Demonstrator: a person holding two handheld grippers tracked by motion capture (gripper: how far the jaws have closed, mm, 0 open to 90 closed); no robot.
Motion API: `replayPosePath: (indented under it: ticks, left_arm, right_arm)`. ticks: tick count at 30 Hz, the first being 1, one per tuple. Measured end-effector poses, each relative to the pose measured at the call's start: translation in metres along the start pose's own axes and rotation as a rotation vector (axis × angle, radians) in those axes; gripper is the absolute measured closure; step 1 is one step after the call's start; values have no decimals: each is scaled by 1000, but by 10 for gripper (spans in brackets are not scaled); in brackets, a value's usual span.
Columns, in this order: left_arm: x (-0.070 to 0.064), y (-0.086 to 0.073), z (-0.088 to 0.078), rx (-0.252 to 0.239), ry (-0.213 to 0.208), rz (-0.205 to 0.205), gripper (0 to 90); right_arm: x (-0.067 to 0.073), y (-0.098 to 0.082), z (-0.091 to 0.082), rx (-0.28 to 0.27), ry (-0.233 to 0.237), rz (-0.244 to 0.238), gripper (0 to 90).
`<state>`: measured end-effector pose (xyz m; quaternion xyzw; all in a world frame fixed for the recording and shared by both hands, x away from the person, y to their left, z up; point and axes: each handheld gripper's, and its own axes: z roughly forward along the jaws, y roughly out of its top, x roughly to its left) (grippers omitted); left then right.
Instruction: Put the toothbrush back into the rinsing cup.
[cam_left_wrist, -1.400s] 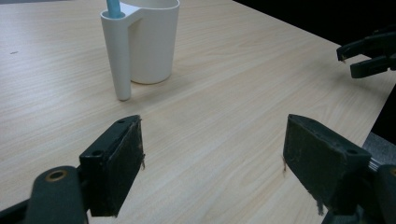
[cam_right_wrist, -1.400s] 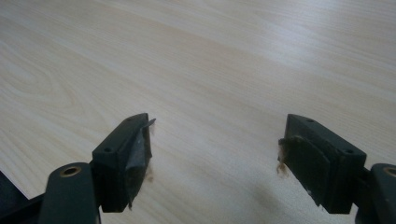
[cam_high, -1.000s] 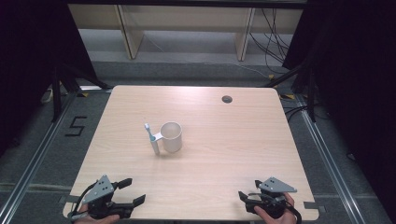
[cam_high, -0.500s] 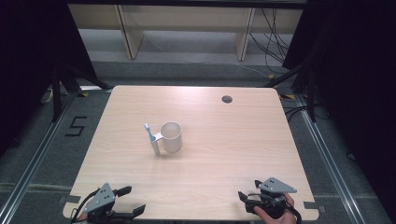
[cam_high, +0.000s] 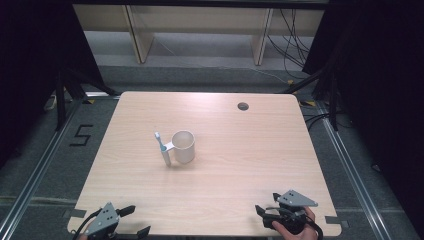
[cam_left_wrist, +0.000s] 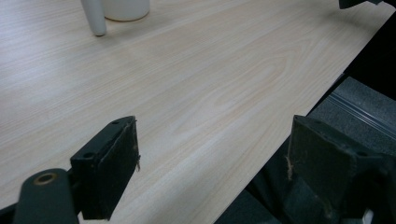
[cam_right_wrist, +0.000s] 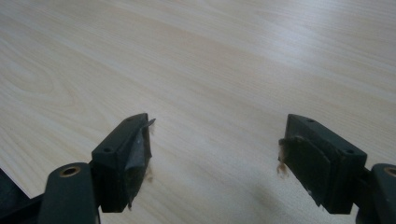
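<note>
Pale wood-grain covers the surface (cam_high: 235, 170), which stands in a dim room with shelving legs and loose cables behind it and a grey floor marked with a "5" at the left. Near the middle, a little left of centre, sits a cream mug (cam_high: 183, 146) with a white toothbrush (cam_high: 162, 148) propped upright just beside it on its left, against what looks like the mug's handle; whether brush and mug actually touch cannot be told from above. A small dark grommet hole (cam_high: 243, 106) lies near the far edge, well apart from both.

The left gripper (cam_high: 122, 225) hangs at the near left corner, partly off the edge, its fingers (cam_left_wrist: 114, 163) spread wide with nothing between them; in the left gripper view the mug's base (cam_left_wrist: 126, 8) and the brush's foot (cam_left_wrist: 95, 16) stand far ahead. The right gripper (cam_high: 267, 216) rests low at the near right edge, its fingers (cam_right_wrist: 128, 156) likewise spread over bare wood.

By my reading, nothing is in hand yet: this is the start, before any reach. The next move likely calls for one gripper to travel forward to the mug and brush, line its fingers up on the slim upright handle, and close gently so the brush does not topple
</note>
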<state>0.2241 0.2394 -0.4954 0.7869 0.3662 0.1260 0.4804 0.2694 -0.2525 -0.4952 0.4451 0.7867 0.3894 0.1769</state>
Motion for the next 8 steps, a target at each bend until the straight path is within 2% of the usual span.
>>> replayPosePath:
  ticks: [3,4,7,8]
  left_arm:
    - [0,-1,-1,11,12,-5,156]
    - [1,-2,0,9,8,-6,156]
    - [0,-2,1,10,4,-8,156]
    - [0,-2,1,12,4,-6,156]
  right_arm:
    - [0,0,-1,1,18,-2,245]
    - [0,0,0,-2,-2,-7,245]
    - [0,0,-1,0,21,3,244]
    - [0,0,0,-2,0,-2,244]
